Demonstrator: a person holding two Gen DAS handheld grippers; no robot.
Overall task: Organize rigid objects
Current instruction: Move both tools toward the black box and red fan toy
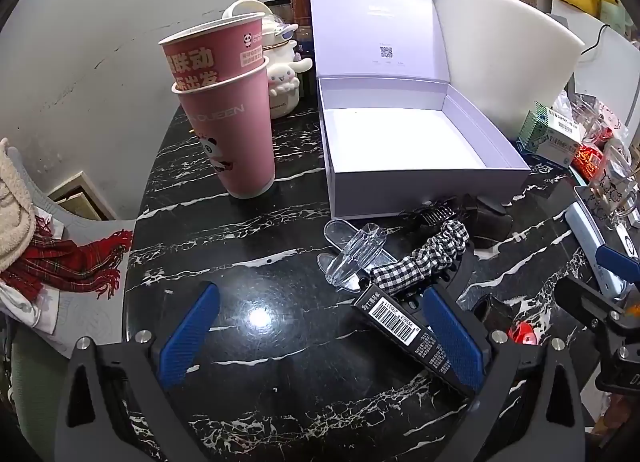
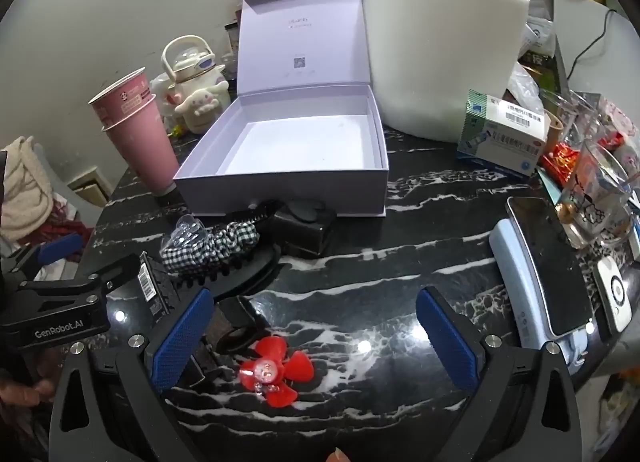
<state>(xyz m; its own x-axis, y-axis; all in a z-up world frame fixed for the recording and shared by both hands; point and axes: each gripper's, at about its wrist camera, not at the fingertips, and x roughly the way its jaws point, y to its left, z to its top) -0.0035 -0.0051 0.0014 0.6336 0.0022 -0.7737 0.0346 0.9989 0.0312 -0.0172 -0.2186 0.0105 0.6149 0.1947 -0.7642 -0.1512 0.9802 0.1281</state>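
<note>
An open, empty lilac box stands on the black marble table; it also shows in the right wrist view. In front of it lie a clear hair claw, a checked scrunchie, a black comb clip and a slim black barcode box. My left gripper is open above the table, its right finger beside the barcode box. My right gripper is open, with a red flower clip lying between its fingers near the left one. A small black case sits by the box.
Two stacked pink paper cups stand left of the box, a white plush and kettle behind. Medicine boxes, glass cups, a phone on a blue case crowd the right. White foam leans behind.
</note>
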